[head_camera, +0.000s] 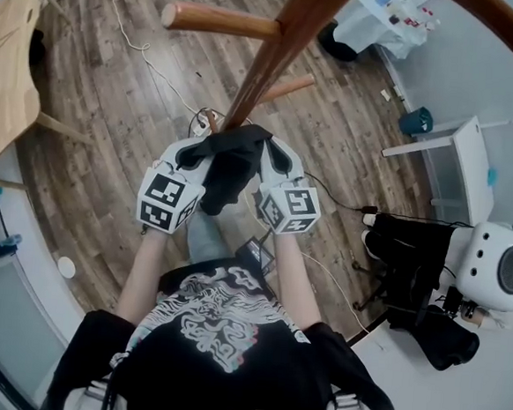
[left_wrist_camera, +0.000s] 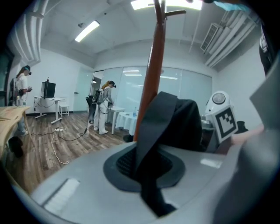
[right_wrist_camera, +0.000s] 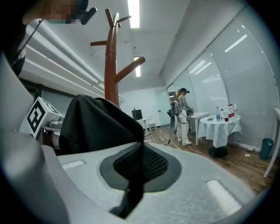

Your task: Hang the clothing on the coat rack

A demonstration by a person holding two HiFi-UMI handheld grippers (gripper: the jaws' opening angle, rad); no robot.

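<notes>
Keep both grips firm and carry the black clothing (head_camera: 228, 175) up to a peg (head_camera: 220, 19) of the coat rack (head_camera: 266, 63), at the upper middle of the head view. Spread the slack so it can drop over the peg. The left gripper (head_camera: 199, 148) and right gripper (head_camera: 268, 153) each have their fingers pinched tight on a fold of the fabric. It bunches between them at frame centre, just before the rack's pole.

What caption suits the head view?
Left gripper and right gripper, both shut on a black fabric garment, hold it near the brown wooden coat rack.
</notes>
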